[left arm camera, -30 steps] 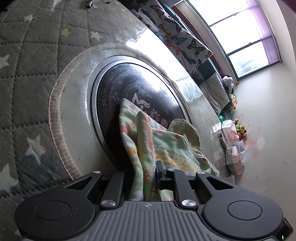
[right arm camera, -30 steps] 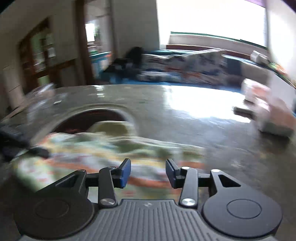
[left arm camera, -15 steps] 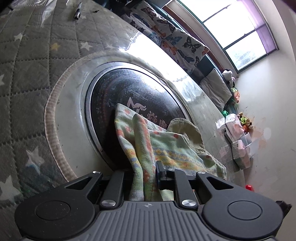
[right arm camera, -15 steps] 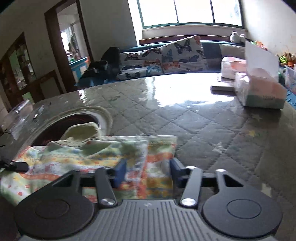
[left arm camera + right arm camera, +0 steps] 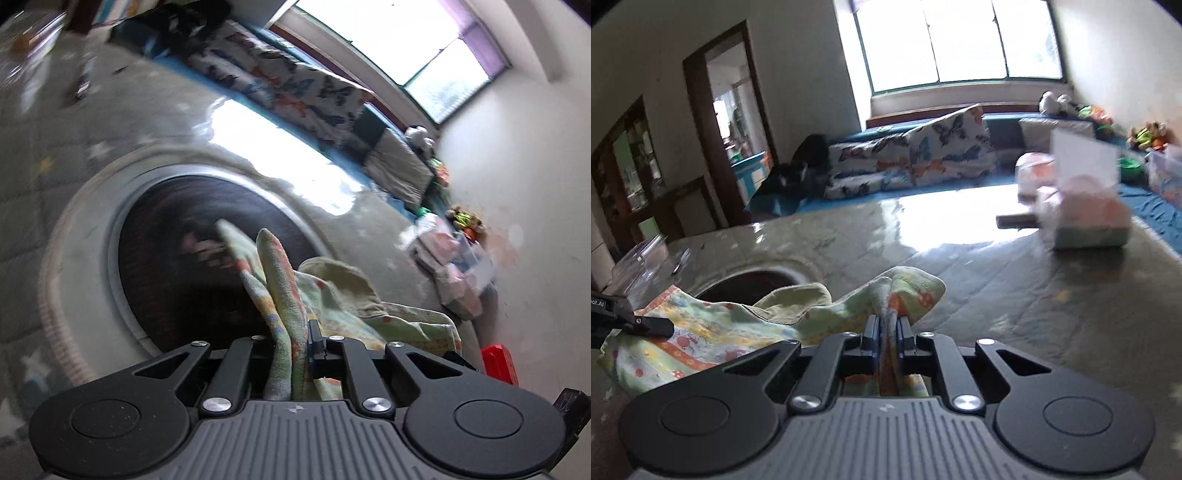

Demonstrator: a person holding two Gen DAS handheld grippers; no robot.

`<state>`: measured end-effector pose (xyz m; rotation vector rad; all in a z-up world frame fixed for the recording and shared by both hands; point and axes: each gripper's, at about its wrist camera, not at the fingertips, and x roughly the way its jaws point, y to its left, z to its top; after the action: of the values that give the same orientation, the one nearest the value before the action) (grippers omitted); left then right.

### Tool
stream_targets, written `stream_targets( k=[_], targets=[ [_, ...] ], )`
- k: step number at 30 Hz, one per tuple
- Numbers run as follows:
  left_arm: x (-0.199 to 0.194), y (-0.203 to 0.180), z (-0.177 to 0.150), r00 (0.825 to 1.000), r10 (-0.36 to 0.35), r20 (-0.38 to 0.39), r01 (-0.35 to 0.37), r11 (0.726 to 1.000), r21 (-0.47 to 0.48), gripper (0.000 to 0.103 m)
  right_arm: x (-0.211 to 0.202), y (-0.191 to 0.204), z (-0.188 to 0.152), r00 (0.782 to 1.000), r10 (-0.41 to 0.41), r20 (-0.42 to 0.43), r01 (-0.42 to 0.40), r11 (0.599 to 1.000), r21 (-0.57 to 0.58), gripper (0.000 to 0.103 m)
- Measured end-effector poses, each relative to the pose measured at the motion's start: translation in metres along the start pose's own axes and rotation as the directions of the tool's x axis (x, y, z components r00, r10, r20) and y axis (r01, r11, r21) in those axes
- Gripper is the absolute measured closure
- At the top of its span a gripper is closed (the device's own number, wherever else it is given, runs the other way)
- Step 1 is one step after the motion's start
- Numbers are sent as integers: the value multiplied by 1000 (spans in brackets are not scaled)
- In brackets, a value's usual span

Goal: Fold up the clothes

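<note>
Pinching garment (image 5: pixel 713 332), left gripper (image 5: pixel 650 325) reads "ot.AI".

One printed garment (image 5: pixel 713 332), two tools, one tissue box (image 5: pixel 1086 218)

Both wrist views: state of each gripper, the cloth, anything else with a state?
left gripper: shut on cloth, a bunched edge between its fingers
right gripper: shut on cloth, a corner pinched
cloth: rumpled, partly folded over, stretched between the two grippers, partly over the dark round inset
green garment: crumpled, lying against the cloth
tissue box: on the table, blurred
table: quilted cover under a glossy sheet
</note>
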<state>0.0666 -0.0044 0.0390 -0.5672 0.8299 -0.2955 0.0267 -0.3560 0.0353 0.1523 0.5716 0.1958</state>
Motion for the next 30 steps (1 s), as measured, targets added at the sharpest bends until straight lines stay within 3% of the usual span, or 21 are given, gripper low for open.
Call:
stream_targets(
  k=[6, 9, 15, 20, 22, 23, 30],
  targets=[
    [28, -51, 0, 997, -65, -33, 67, 994, 82, 93, -34, -37, 12, 992, -113, 52, 112, 993, 24, 95],
    [43, -74, -4, 994, -91, -58, 97, 988, 116, 93, -48, -57, 17, 982, -172, 76, 169, 985, 36, 101],
    [74, -105, -13, 991, -73, -115, 91, 982, 165, 93, -63, -95, 19, 959, -276, 67, 271, 960, 72, 101],
    [78, -102, -14, 992, -28, -121, 49, 984, 172, 93, -50, -114, 2, 976, -215, -26, 216, 971, 106, 89],
    [77, -98, -13, 993, -8, -120, 29, 985, 168, 93, -39, -114, -6, 983, -175, -58, 181, 977, 115, 62],
    [77, -96, -12, 993, 2, -121, 18, 986, 166, 93, -33, -113, -9, 984, -163, -68, 170, 978, 123, 59],
    [78, -83, -13, 990, 52, -128, -32, 988, 154, 91, -4, -112, -23, 989, -104, -102, 122, 974, 191, 59]
  ],
)
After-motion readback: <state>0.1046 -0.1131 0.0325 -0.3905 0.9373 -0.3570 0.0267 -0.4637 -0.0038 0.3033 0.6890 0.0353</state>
